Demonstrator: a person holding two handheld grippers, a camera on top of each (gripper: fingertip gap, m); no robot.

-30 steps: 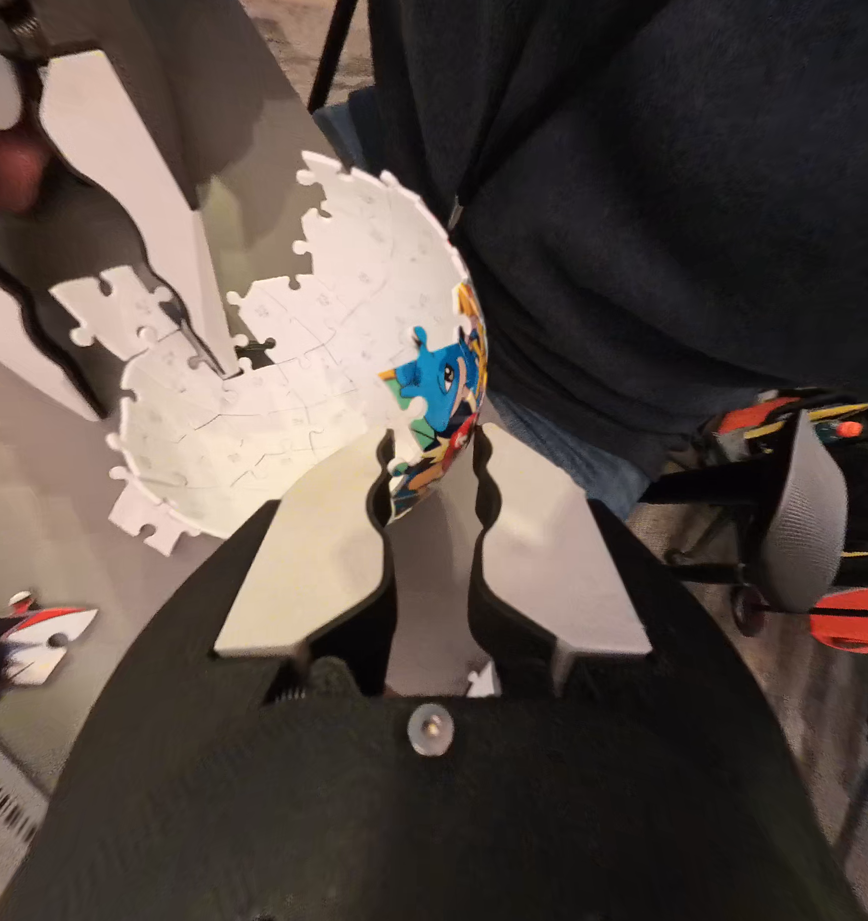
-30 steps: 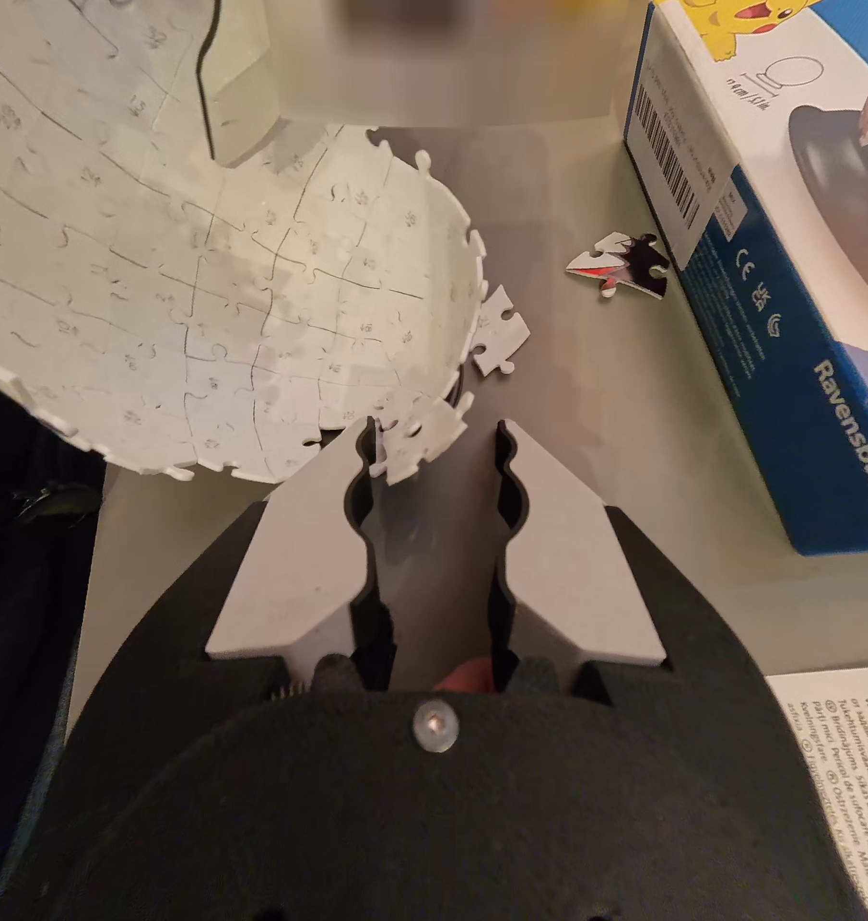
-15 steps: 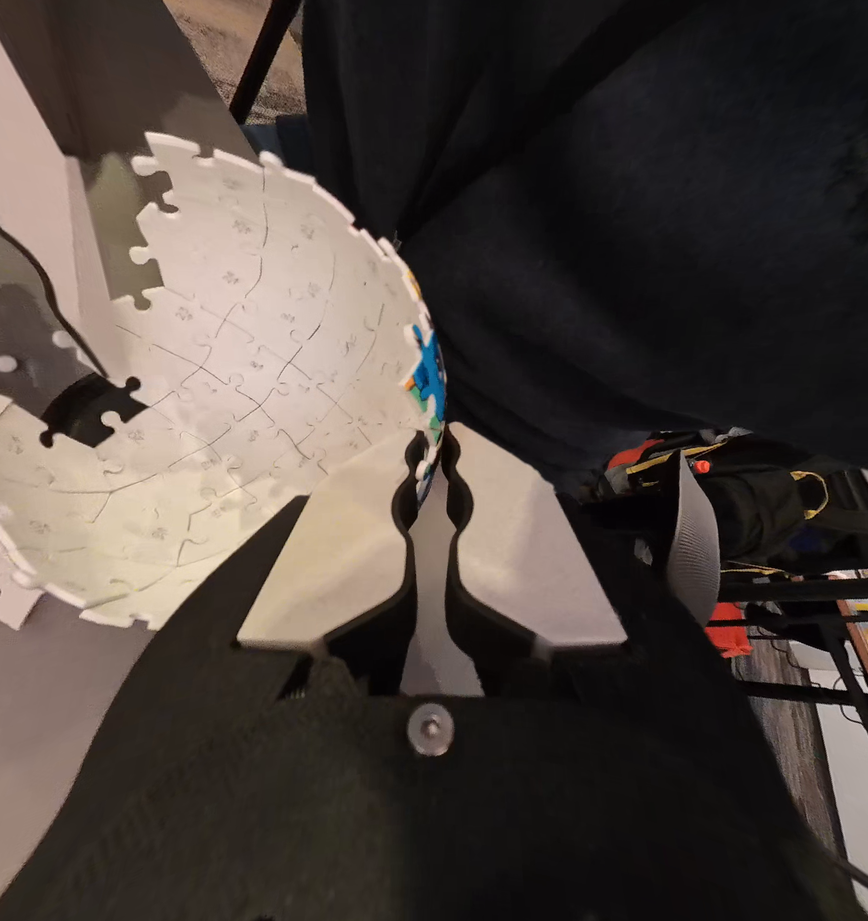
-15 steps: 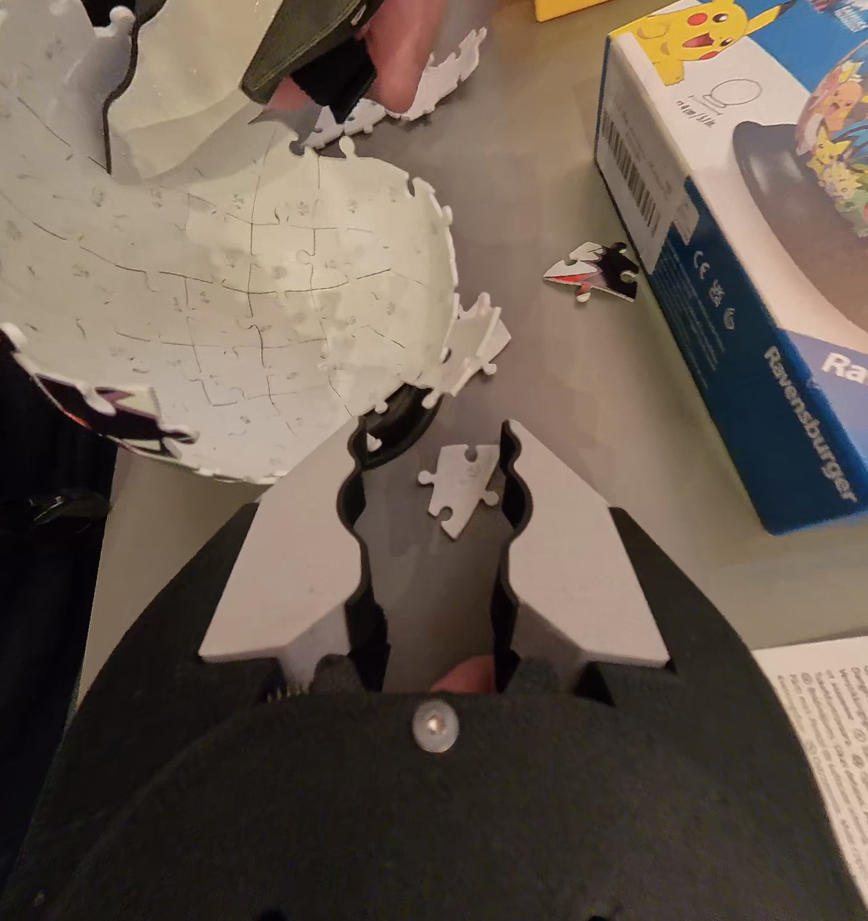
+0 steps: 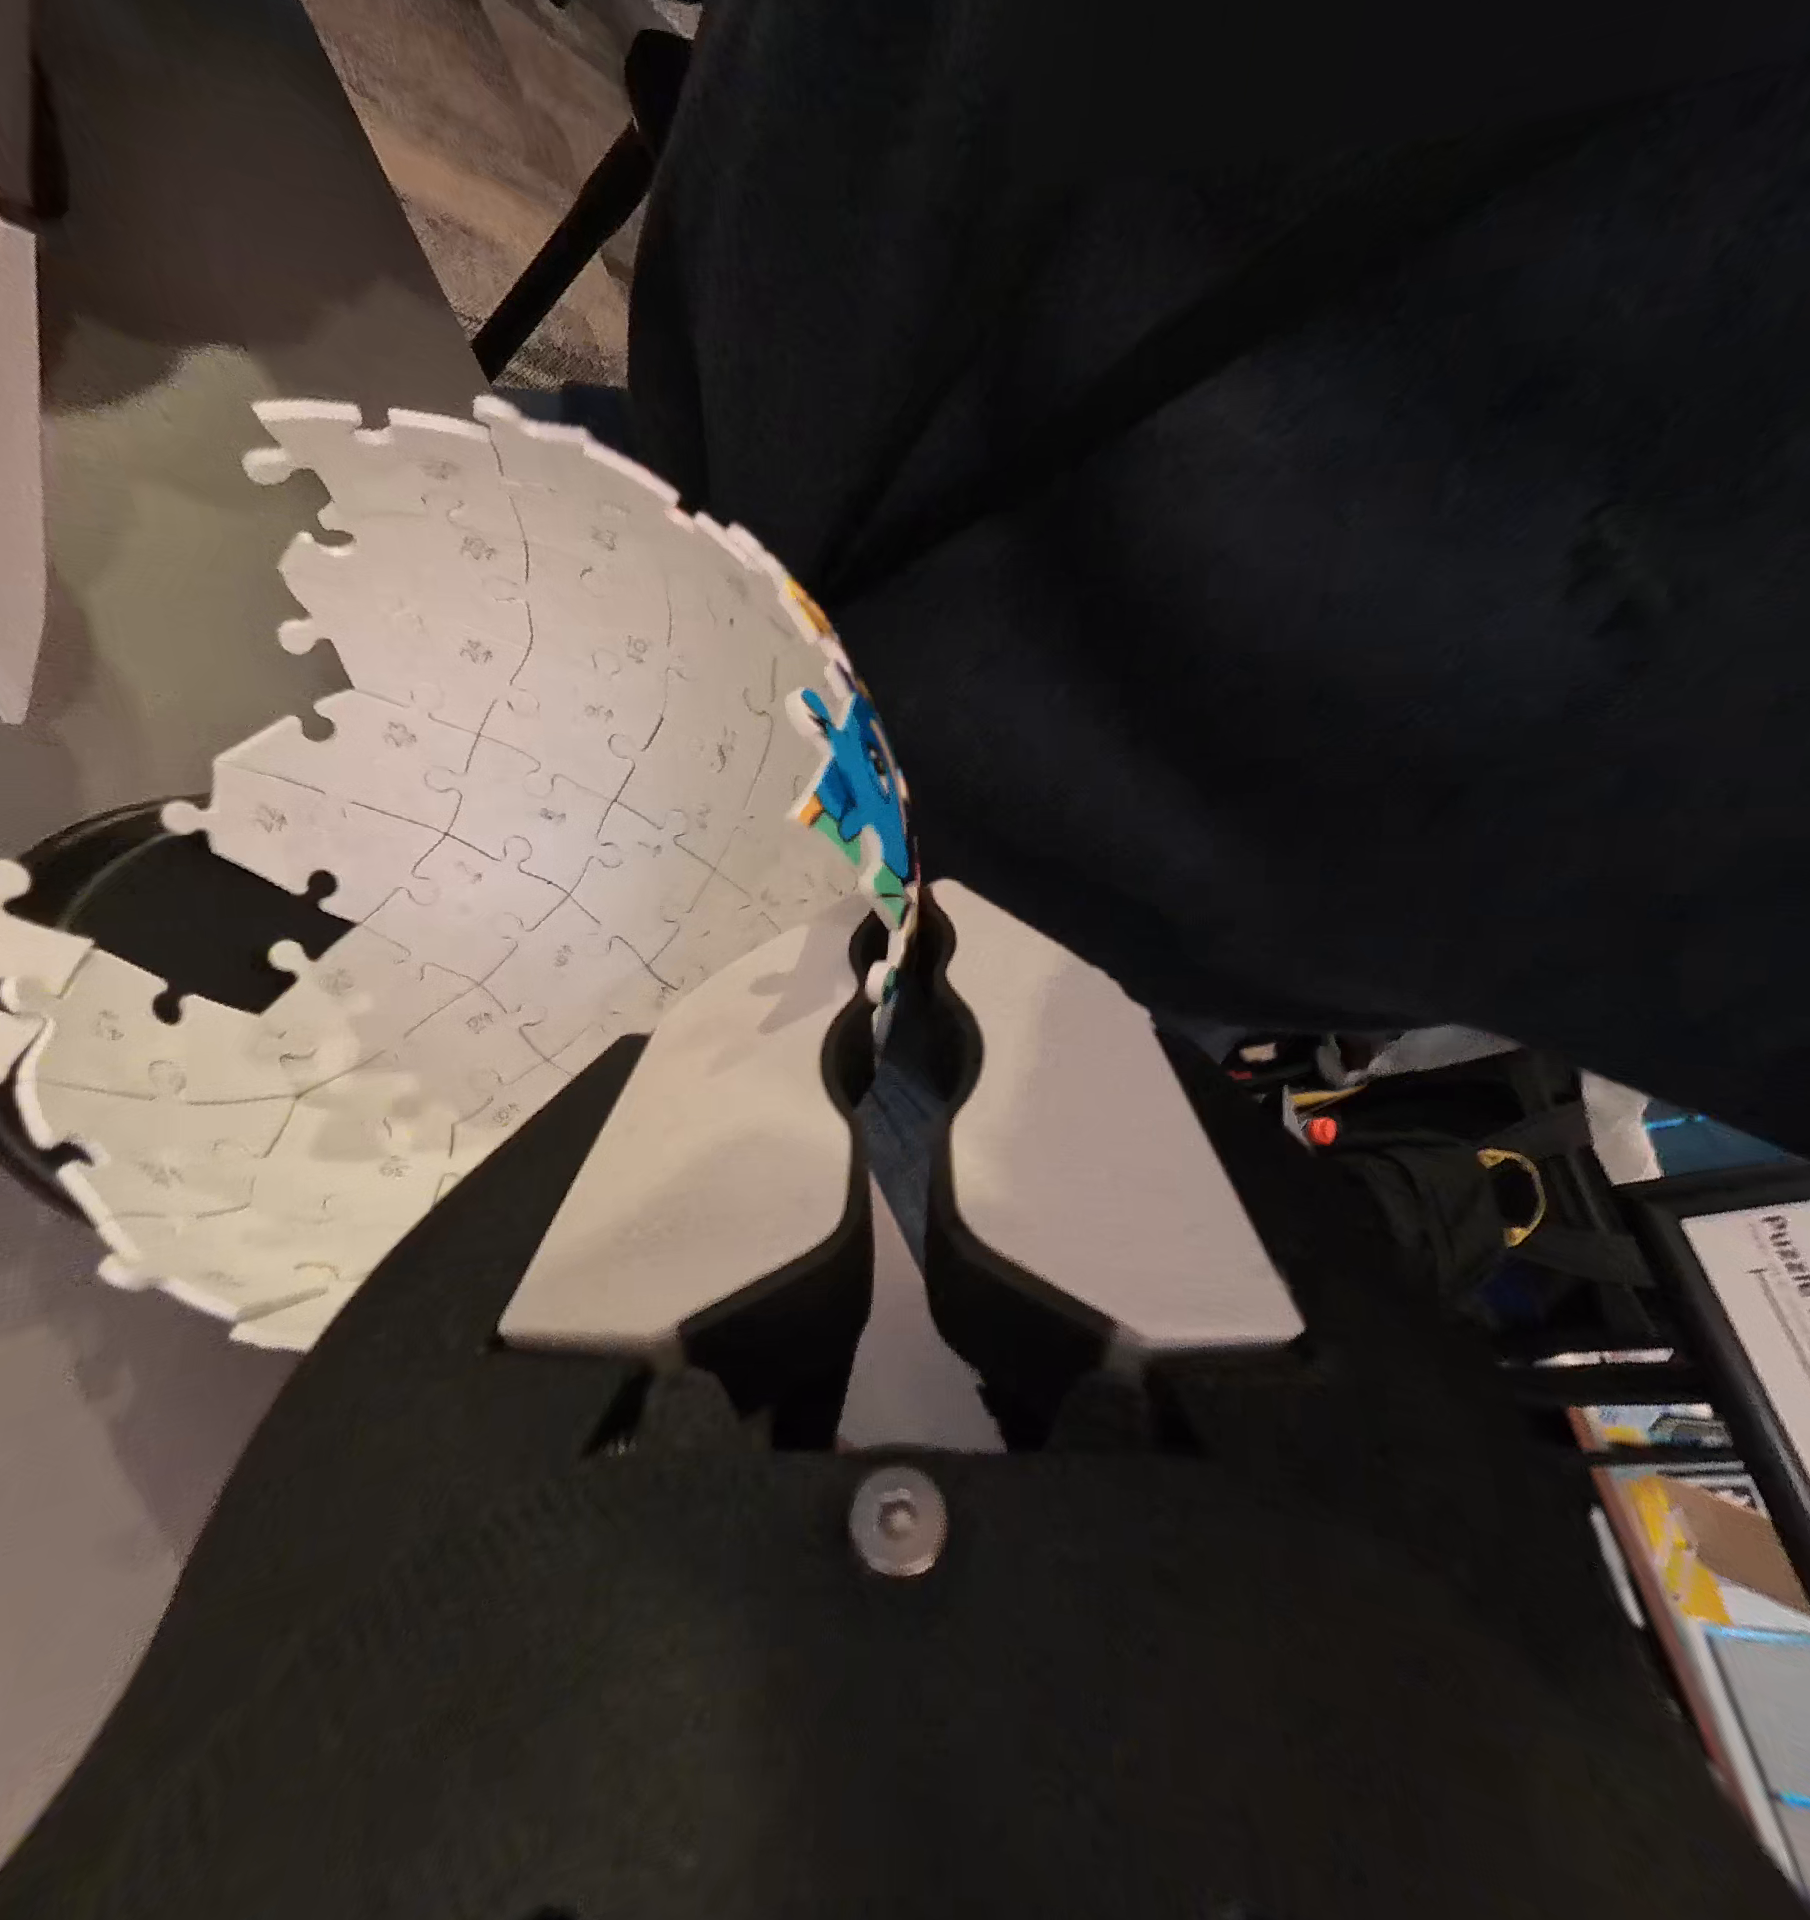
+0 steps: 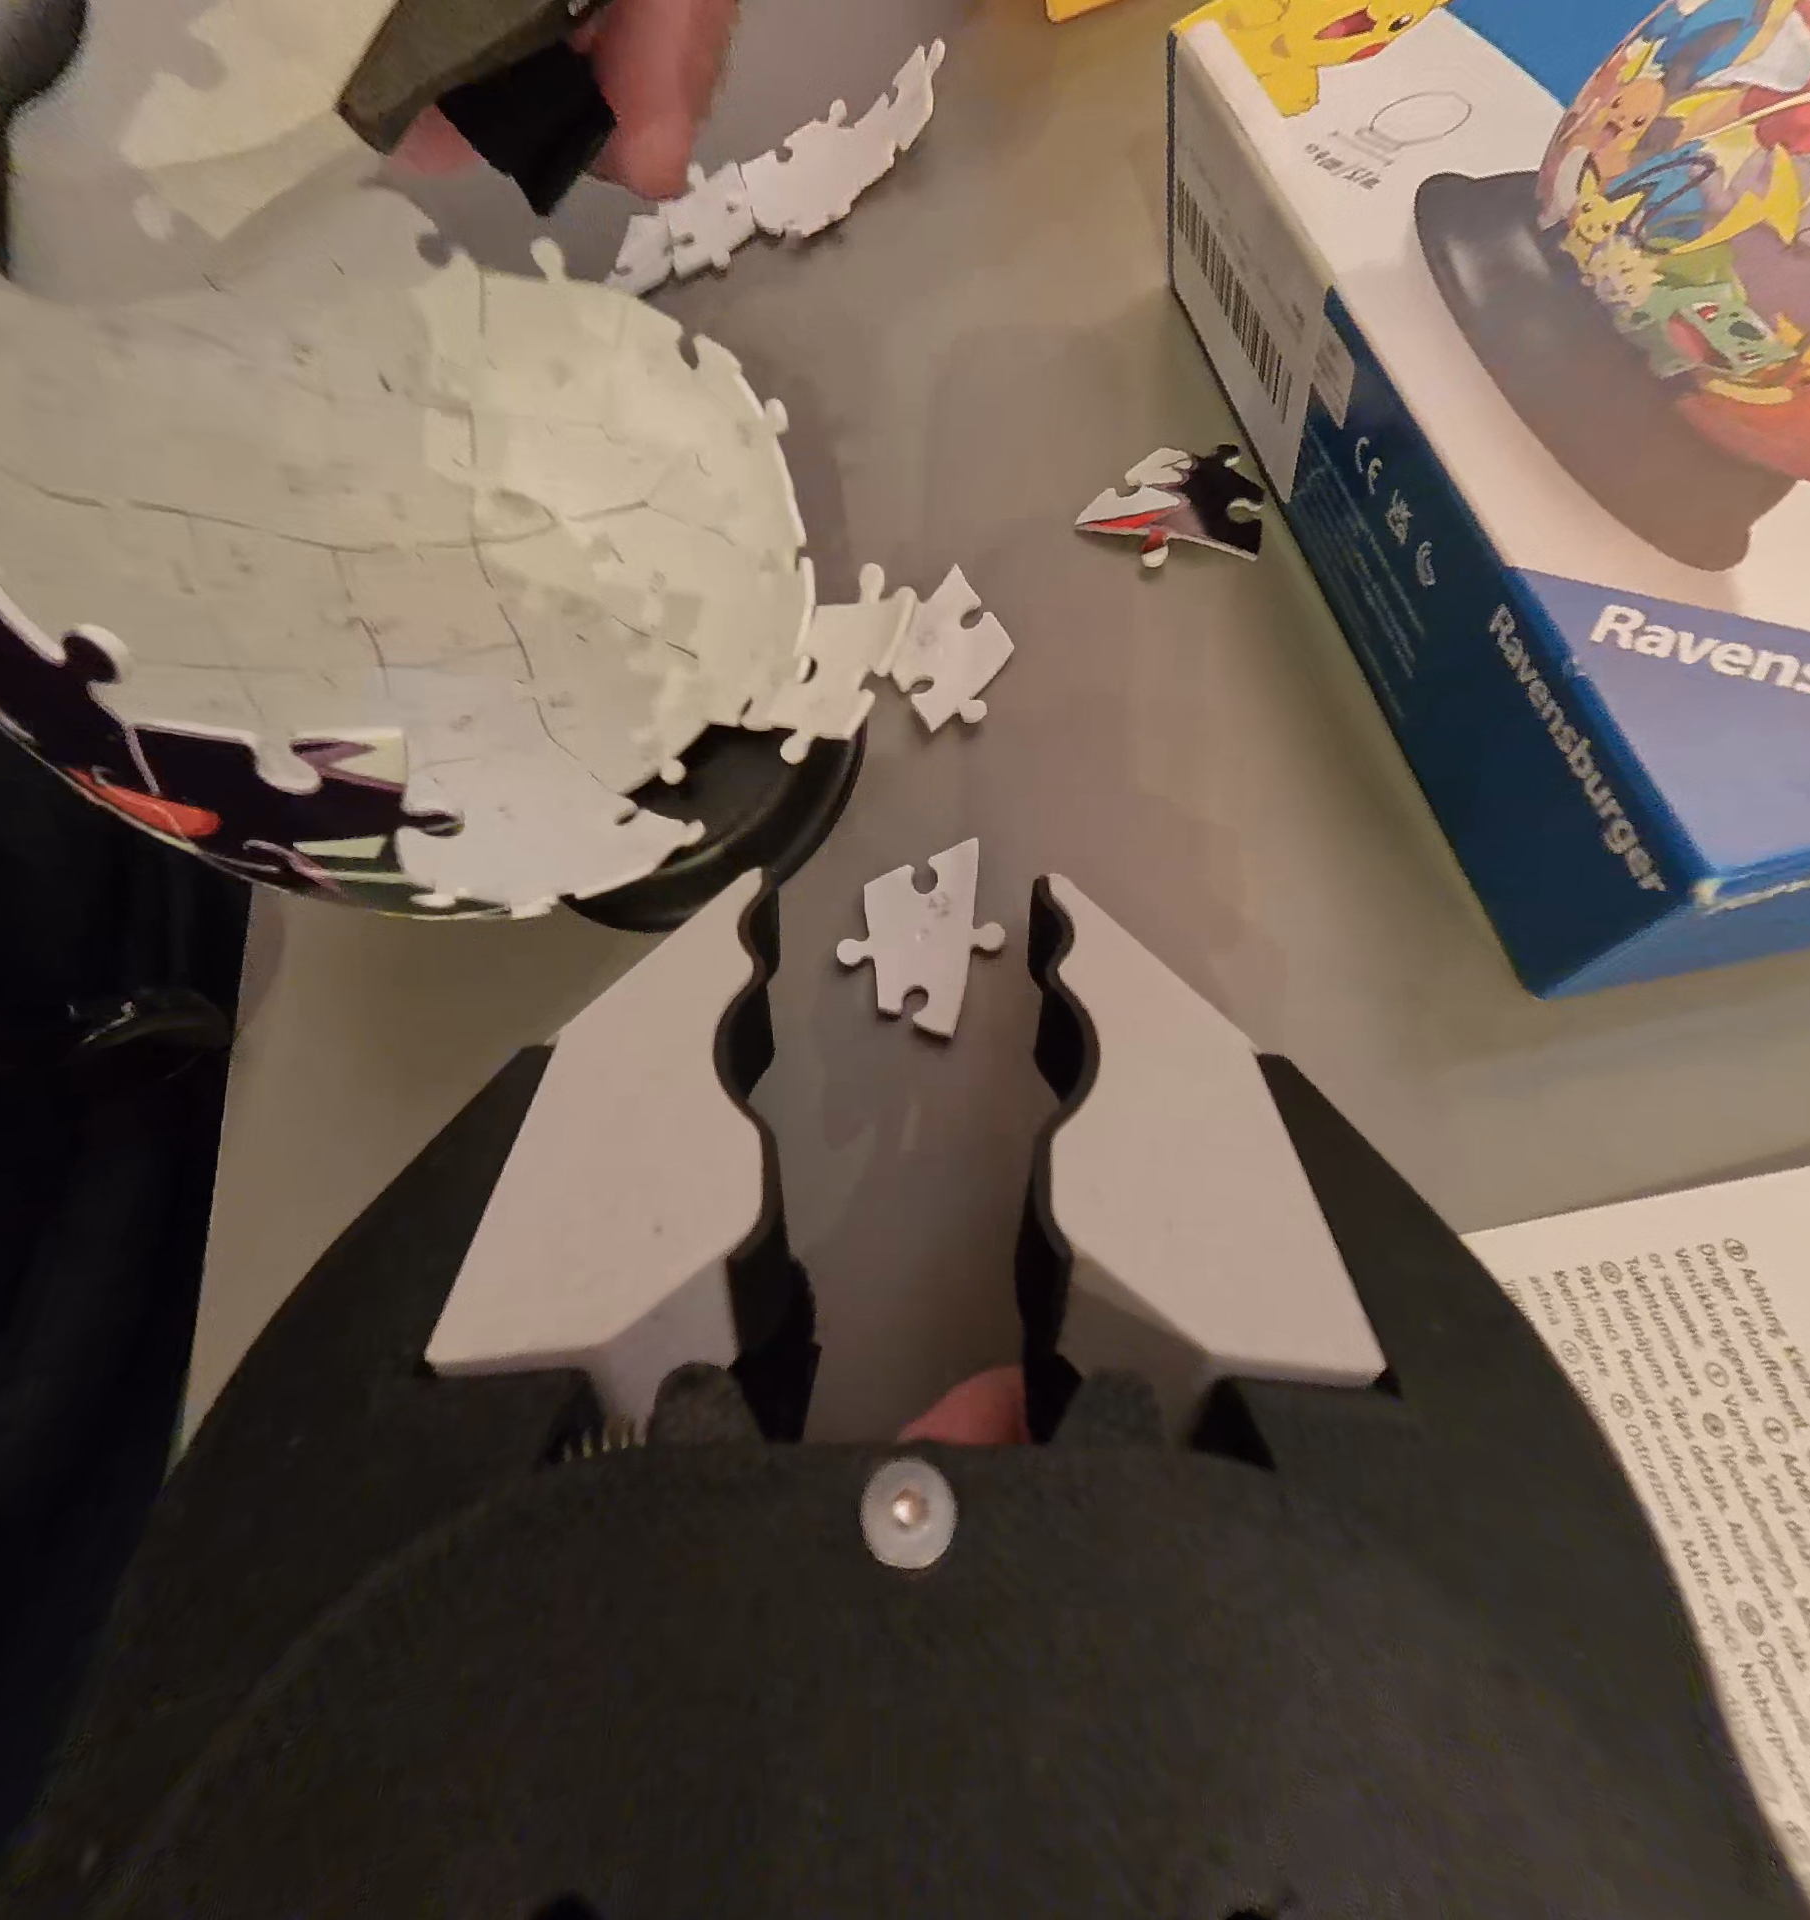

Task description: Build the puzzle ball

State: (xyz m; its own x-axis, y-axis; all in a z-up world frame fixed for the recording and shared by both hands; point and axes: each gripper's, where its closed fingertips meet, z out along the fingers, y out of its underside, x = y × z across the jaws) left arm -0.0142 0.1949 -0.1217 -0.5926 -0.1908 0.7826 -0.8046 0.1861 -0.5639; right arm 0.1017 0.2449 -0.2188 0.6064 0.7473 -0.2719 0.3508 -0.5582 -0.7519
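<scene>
The half-built puzzle ball shell (image 5: 527,790) is white inside and coloured outside. My left gripper (image 5: 906,909) is shut on its right rim and holds it tilted over a black stand (image 5: 111,873). In the right wrist view the shell (image 6: 361,561) fills the upper left, over the stand (image 6: 776,821). My right gripper (image 6: 906,904) is open and empty. A loose white puzzle piece (image 6: 922,940) lies face down on the table between its fingertips, touching neither.
Another white piece (image 6: 948,644) lies at the shell's right edge. A coloured piece (image 6: 1176,509) lies by the puzzle box (image 6: 1503,675). A strip of joined white pieces (image 6: 797,177) lies at the back. A leaflet (image 6: 1711,1507) lies at the right. A person in dark clothes (image 5: 1296,520) is close behind.
The white piece that was at the shell's edge now lies on the table, and my right gripper has pulled back from the shell. My left gripper has closed on the rim and turned the shell.
</scene>
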